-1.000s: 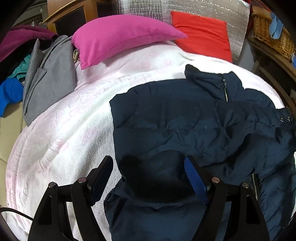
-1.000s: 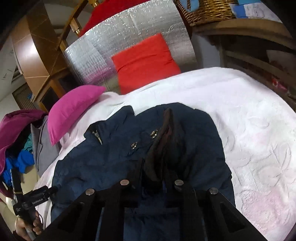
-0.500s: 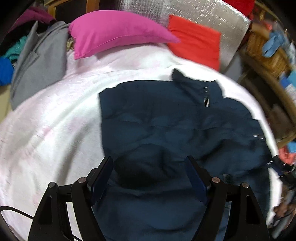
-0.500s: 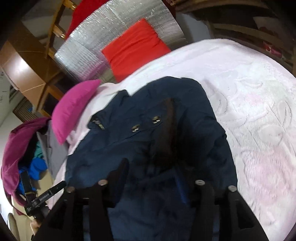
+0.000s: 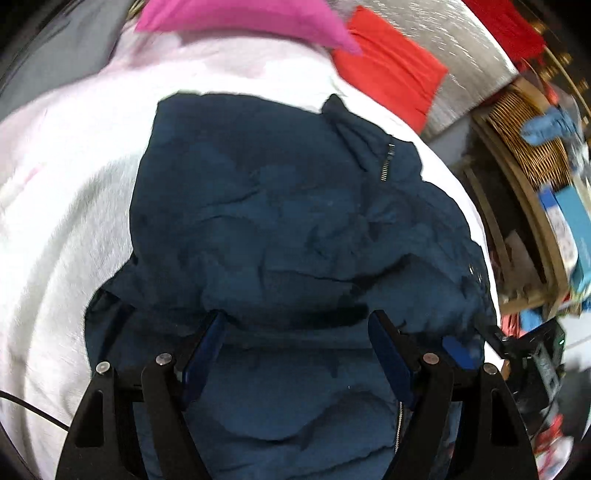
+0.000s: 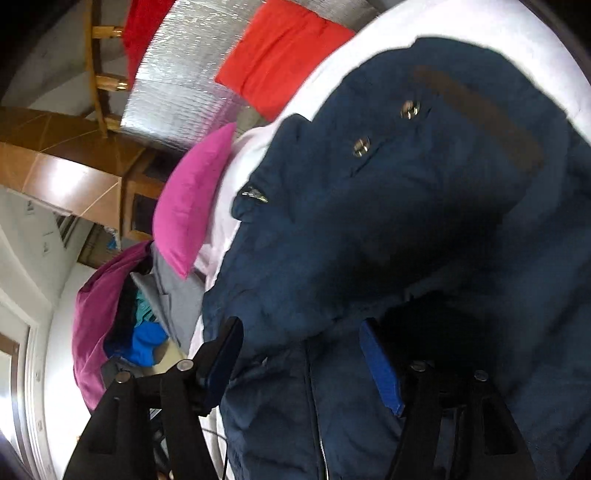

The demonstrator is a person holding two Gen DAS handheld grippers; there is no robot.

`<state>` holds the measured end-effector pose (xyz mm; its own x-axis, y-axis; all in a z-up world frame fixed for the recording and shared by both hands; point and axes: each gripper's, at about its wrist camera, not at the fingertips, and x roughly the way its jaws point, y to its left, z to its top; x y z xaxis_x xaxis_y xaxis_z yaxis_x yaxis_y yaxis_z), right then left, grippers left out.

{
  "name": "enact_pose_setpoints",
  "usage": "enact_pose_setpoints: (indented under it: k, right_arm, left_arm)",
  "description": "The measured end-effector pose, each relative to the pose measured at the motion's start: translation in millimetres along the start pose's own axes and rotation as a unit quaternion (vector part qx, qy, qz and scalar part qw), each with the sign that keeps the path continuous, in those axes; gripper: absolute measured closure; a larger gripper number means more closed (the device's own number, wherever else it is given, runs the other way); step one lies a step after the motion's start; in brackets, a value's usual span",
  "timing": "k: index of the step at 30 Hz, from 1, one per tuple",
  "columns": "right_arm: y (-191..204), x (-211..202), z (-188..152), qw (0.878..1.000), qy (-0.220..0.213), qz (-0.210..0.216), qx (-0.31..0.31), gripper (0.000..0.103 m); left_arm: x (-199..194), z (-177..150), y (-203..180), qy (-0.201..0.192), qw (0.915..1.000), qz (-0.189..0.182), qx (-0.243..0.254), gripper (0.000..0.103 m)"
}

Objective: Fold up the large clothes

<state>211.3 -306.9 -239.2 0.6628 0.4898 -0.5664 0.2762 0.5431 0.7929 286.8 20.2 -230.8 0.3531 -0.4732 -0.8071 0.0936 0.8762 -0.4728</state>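
Note:
A navy padded jacket (image 5: pixel 288 221) lies on the white bedspread (image 5: pixel 62 206), collar and zip toward the pillows. Its lower part is bunched up. My left gripper (image 5: pixel 295 332) is open, low over the jacket's lower part, with a fold of fabric between the jaws. My right gripper (image 6: pixel 299 343) is open too, low over the same jacket (image 6: pixel 388 206), near its two snap buttons (image 6: pixel 384 127). The right gripper also shows at the jacket's right edge in the left wrist view (image 5: pixel 480 343).
A pink pillow (image 5: pixel 240 14) and a red pillow (image 5: pixel 388 66) lie at the bed's head before a silver foil panel (image 6: pixel 177 85). A pile of grey, magenta and blue clothes (image 6: pixel 140 314) sits left. A wicker basket (image 5: pixel 528 140) on wooden shelves stands right.
The right gripper, shut on a jacket flap a second ago, has opened and let it go. Both grippers have dropped closer to the jacket and tilted; the left stayed open.

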Motion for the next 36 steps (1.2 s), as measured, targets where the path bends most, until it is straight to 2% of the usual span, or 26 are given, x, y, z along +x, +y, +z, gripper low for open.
enact_pose_setpoints:
  k: [3, 5, 6, 7, 10, 12, 14, 16, 18, 24, 28, 32, 36]
  right_arm:
    - [-5, 12, 7, 0.999, -0.016, 0.004, 0.031, 0.034]
    - [-7, 15, 10, 0.999, -0.025, 0.005, 0.040, 0.042]
    - [-6, 16, 12, 0.999, -0.030, 0.004, 0.038, 0.052]
    - [-4, 16, 12, 0.999, -0.033, -0.001, 0.031, 0.060]
    - [5, 9, 11, 0.999, -0.051, -0.013, 0.000, 0.071]
    - [12, 2, 10, 0.997, -0.067, -0.013, -0.022, 0.071]
    - [15, 1, 7, 0.996, -0.073, -0.027, -0.042, 0.071]
    - [9, 10, 6, 0.996, -0.056, -0.051, -0.045, 0.071]
    - [-2, 14, 5, 0.998, -0.038, -0.044, -0.028, 0.072]
    - [2, -8, 5, 0.998, -0.017, -0.043, -0.046, 0.069]
    - [9, -32, 1, 0.996, -0.023, -0.047, -0.074, 0.069]
    - [23, -59, -3, 0.992, -0.043, -0.044, -0.113, 0.069]
    - [43, -56, -1, 0.988, -0.052, -0.043, -0.141, 0.069]
  left_arm:
    - [5, 6, 2, -0.001, 0.9999, 0.000, -0.015, 0.023]
    - [4, 6, 4, -0.009, 0.9997, -0.004, -0.024, 0.024]
    - [4, 7, 5, -0.012, 0.9995, -0.008, -0.030, 0.024]
    - [4, 8, 6, -0.014, 0.9993, -0.009, -0.035, 0.028]
    - [-2, 8, 10, -0.026, 0.9989, 0.003, -0.039, 0.044]
    - [-4, 8, 12, -0.029, 0.9989, 0.001, -0.038, 0.045]
    - [0, 7, 11, -0.019, 0.9993, 0.018, -0.026, 0.045]
    - [8, 7, 9, -0.005, 0.9992, 0.039, -0.011, 0.045]
    - [9, 5, 5, -0.006, 0.9985, 0.054, 0.004, 0.045]
    - [4, 1, -2, -0.008, 0.9969, 0.076, 0.021, 0.045]
    - [-5, -7, -12, -0.017, 0.9935, 0.104, 0.044, 0.039]
    - [-20, -15, -21, -0.036, 0.9912, 0.109, 0.066, 0.039]
    - [-38, -19, -32, -0.074, 0.9851, 0.120, 0.099, 0.038]
